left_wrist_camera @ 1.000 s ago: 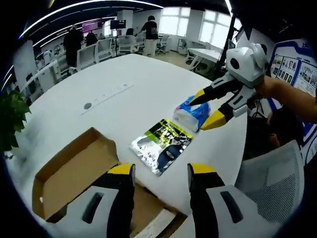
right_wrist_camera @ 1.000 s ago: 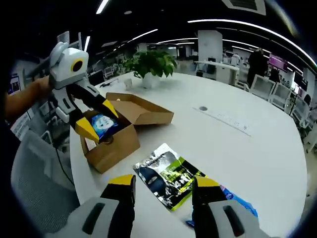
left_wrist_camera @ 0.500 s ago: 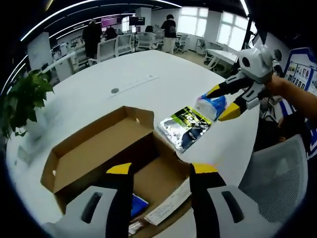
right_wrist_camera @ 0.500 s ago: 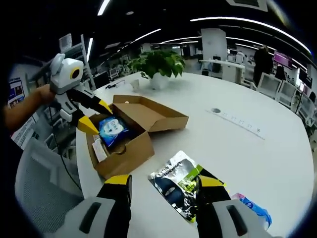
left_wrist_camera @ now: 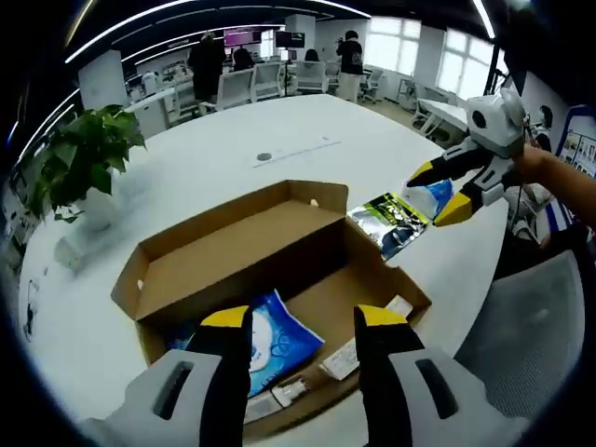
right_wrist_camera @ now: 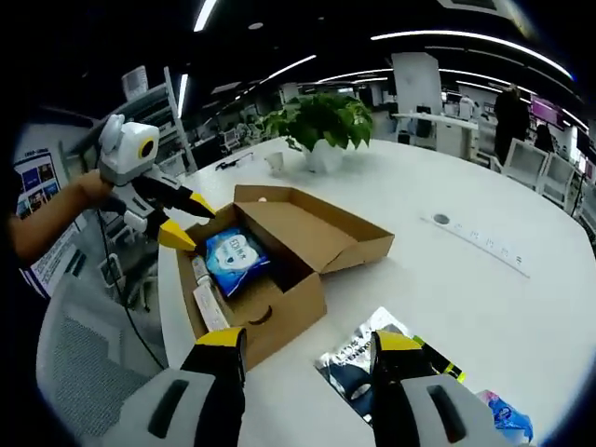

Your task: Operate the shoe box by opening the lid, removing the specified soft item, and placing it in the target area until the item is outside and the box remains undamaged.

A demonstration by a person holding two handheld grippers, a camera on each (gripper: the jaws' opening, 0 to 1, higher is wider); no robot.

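An open cardboard shoe box (left_wrist_camera: pixel 233 256) (right_wrist_camera: pixel 279 307) sits on the white table, its lid folded back flat. Inside lies a blue soft pack (left_wrist_camera: pixel 272 341) (right_wrist_camera: pixel 233 261) beside white paper slips (left_wrist_camera: pixel 346 354). My left gripper (left_wrist_camera: pixel 303 321) (right_wrist_camera: pixel 189 223) hovers open over the box's near end, holding nothing. A green-black foil pouch (left_wrist_camera: pixel 391 220) (right_wrist_camera: pixel 358 358) and a second blue-white pack (left_wrist_camera: pixel 431 197) (right_wrist_camera: pixel 507 416) lie on the table outside the box. My right gripper (right_wrist_camera: pixel 307 343) (left_wrist_camera: pixel 438 193) is open above the pouch, with the second pack just off its right jaw.
A potted plant (left_wrist_camera: pixel 84 168) (right_wrist_camera: pixel 321 126) stands beyond the box. A socket strip (left_wrist_camera: pixel 293 149) (right_wrist_camera: pixel 475 237) is set in the table's middle. Grey chairs (left_wrist_camera: pixel 526 317) (right_wrist_camera: pixel 84 363) stand at the table edge. People and desks are far behind.
The left gripper's view has swung over the box, so its inside and the blue pack now show. The right gripper has pulled back from the pack on the table. The objects have not moved.
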